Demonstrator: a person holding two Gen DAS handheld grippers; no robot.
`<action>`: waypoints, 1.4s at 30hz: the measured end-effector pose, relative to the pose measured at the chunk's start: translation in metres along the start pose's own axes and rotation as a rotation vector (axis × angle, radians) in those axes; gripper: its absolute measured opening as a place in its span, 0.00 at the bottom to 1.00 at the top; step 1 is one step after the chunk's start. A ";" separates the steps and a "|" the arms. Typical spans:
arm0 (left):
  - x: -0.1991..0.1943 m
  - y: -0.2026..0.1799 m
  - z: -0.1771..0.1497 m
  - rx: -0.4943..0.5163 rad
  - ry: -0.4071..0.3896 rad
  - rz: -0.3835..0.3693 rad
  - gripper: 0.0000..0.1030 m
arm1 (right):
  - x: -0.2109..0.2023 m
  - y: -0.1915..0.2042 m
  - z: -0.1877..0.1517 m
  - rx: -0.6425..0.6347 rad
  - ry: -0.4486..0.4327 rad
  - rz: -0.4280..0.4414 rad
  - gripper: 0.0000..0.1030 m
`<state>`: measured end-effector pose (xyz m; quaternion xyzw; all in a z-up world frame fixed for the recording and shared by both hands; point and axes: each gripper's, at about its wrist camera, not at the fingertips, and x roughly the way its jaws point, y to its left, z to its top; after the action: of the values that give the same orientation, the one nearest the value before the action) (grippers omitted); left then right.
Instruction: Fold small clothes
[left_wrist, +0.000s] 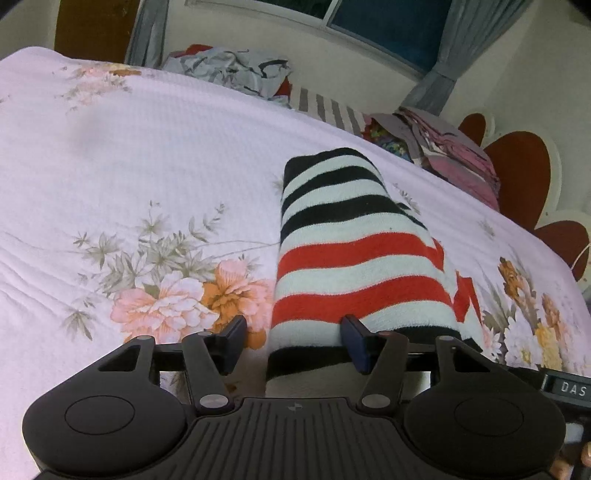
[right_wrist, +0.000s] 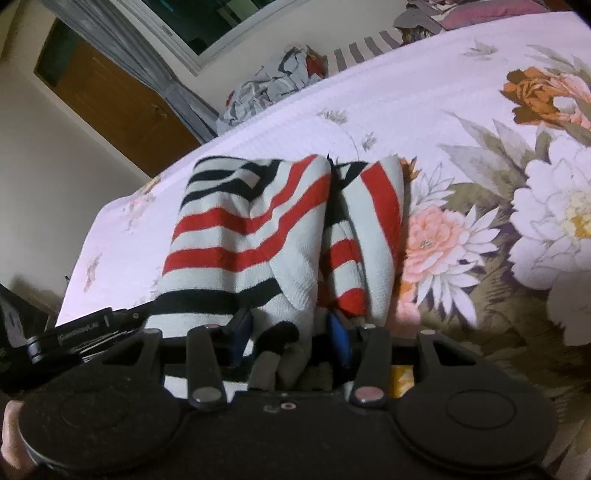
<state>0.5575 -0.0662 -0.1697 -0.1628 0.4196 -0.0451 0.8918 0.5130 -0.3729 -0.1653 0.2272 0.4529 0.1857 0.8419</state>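
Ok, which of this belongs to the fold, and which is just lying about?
In the job:
striped garment
left gripper
right gripper
floral bedspread, the work surface

Lying about:
crumpled grey clothes
pink stack

Striped knit garment (left_wrist: 354, 254), folded, on floral bedspread (left_wrist: 147, 155)

Striped garment's (right_wrist: 255, 229) near hem behind claw (right_wrist: 288, 332)

Striped garment (right_wrist: 251, 229) folded on floral bedsheet (right_wrist: 461, 122), tongs (right_wrist: 290, 338) straddling its edge
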 end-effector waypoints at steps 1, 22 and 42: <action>0.001 0.001 0.000 0.001 0.002 -0.006 0.55 | 0.000 0.003 0.000 -0.015 0.003 -0.008 0.32; 0.002 -0.061 -0.003 0.397 0.057 0.052 0.34 | -0.030 0.015 -0.028 -0.152 -0.086 -0.203 0.23; 0.029 -0.085 0.027 0.456 0.090 0.031 0.34 | 0.004 0.005 0.038 -0.164 -0.086 -0.202 0.08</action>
<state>0.6018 -0.1455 -0.1470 0.0514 0.4404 -0.1323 0.8865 0.5465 -0.3746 -0.1472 0.1184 0.4203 0.1266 0.8907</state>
